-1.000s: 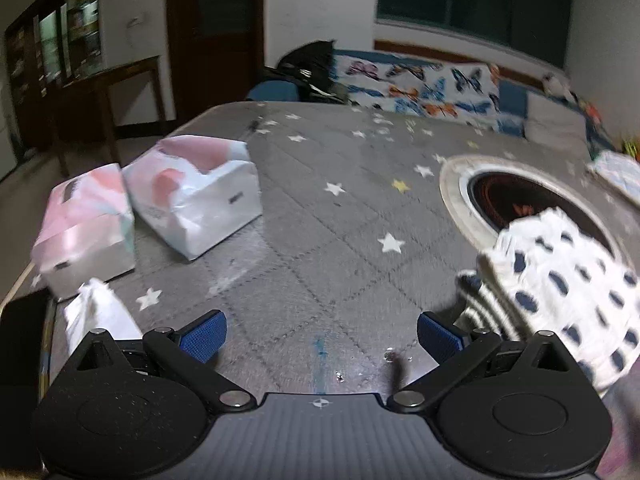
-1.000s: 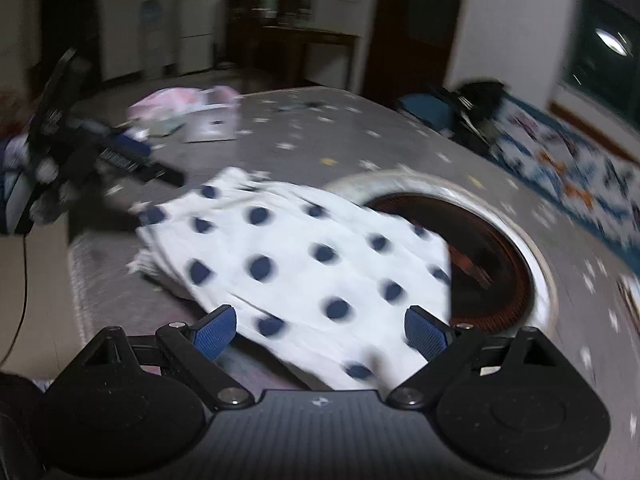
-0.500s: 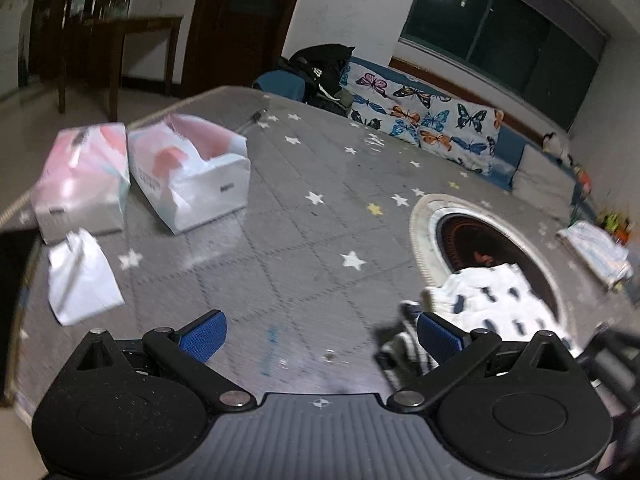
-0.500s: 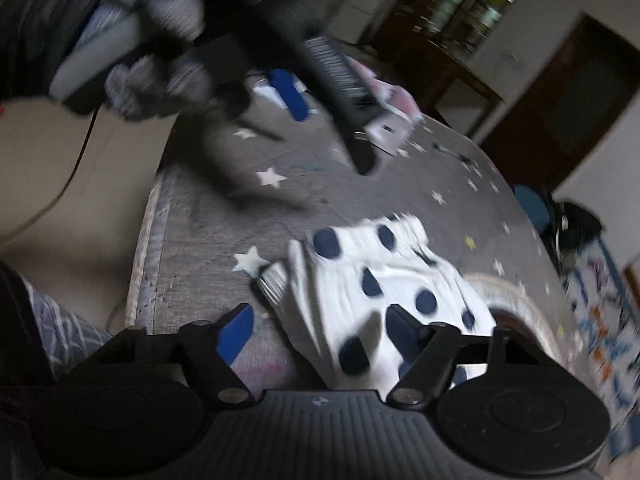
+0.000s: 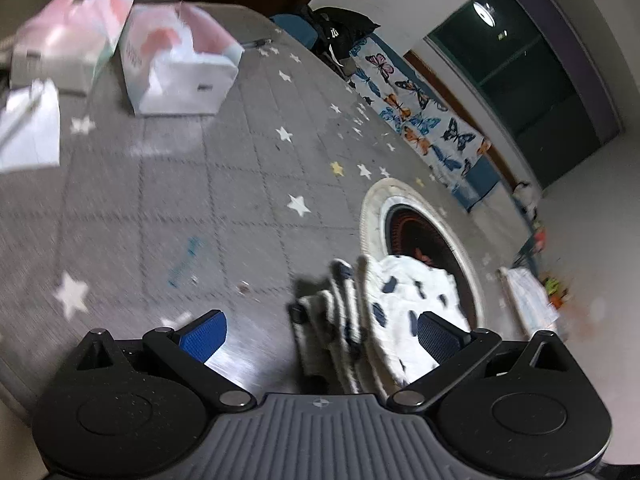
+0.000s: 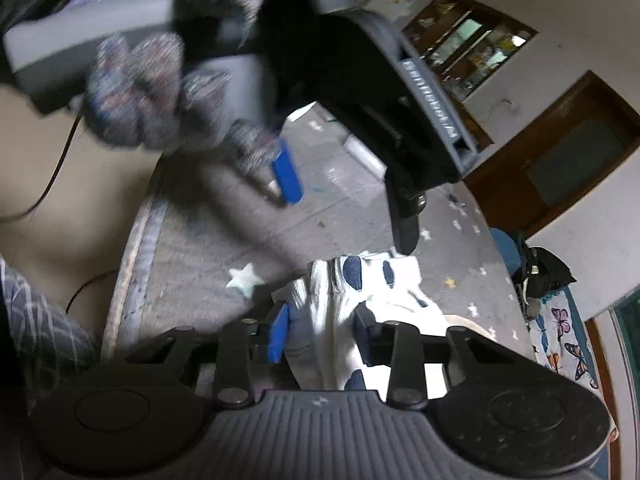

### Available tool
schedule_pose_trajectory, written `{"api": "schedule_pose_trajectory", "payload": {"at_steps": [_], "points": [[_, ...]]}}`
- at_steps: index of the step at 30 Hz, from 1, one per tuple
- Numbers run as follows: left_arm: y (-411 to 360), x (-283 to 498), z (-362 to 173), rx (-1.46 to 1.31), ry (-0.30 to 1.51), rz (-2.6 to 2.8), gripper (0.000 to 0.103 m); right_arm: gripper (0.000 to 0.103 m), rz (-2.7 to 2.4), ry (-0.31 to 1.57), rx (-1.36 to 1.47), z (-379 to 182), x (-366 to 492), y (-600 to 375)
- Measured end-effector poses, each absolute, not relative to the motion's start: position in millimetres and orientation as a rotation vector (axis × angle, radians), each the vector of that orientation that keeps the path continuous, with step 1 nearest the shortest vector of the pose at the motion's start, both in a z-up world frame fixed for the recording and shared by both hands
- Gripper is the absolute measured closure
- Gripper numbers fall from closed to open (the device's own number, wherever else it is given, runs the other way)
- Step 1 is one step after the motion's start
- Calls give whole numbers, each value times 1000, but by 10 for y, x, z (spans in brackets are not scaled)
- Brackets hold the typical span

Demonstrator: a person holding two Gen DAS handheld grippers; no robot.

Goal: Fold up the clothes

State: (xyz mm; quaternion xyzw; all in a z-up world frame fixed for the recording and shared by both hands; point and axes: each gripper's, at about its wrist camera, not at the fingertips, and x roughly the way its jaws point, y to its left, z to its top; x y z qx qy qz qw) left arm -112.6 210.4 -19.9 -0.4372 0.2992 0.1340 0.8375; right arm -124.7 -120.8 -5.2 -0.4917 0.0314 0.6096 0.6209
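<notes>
A white garment with dark blue dots lies bunched on the grey star-patterned table, partly over a round inset. My left gripper is open, and the garment's folded edge lies between its blue pads without touching them. In the right wrist view my right gripper is closing its jaws, and a ridge of the garment is pinched between the pads. The left gripper hangs just above the garment's far corner, held by a gloved hand.
Two pink-and-white tissue packs and a loose white tissue sit at the table's far left. A round heater inset is under the garment. A folded cloth lies at the right. The table's near edge is by my right gripper.
Both grippers rolled. The right one moved from over the spread garment to its near edge and narrowed its jaws onto a bunch of cloth. The left one stayed open, and the garment's edge now lies between its pads.
</notes>
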Motion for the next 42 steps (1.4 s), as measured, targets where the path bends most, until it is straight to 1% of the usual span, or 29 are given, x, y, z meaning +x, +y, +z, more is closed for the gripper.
{"api": "schedule_pose_trajectory", "payload": {"at_steps": [7, 14, 24, 35, 37, 38, 40, 41, 42], "points": [[2065, -1178, -377, -1160, 595, 235, 0, 78, 1381, 69, -1030, 132, -1185, -1197], [2050, -1195, -515, -1335, 533, 196, 0, 80, 1374, 75, -973, 267, -1097, -1214], [2062, -914, -530, -1335, 534, 162, 0, 81, 1389, 93, -926, 276, -1065, -1399], [2025, -858, -576, -1293, 503, 95, 4, 81, 1424, 129, -886, 247, -1010, -1476], [2009, -845, -579, -1270, 513, 95, 14, 81, 1431, 138, -883, 225, -982, -1475], [2006, -839, -585, -1263, 518, 100, 16, 81, 1434, 146, -880, 206, -959, -1471], [2001, -833, -605, -1252, 526, 108, 27, 79, 1438, 167, -872, 197, -929, -1461], [1998, -834, -617, -1246, 530, 110, 30, 78, 1440, 178, -868, 193, -914, -1455], [1994, -835, -630, -1240, 535, 112, 36, 76, 1442, 187, -863, 185, -899, -1455]]}}
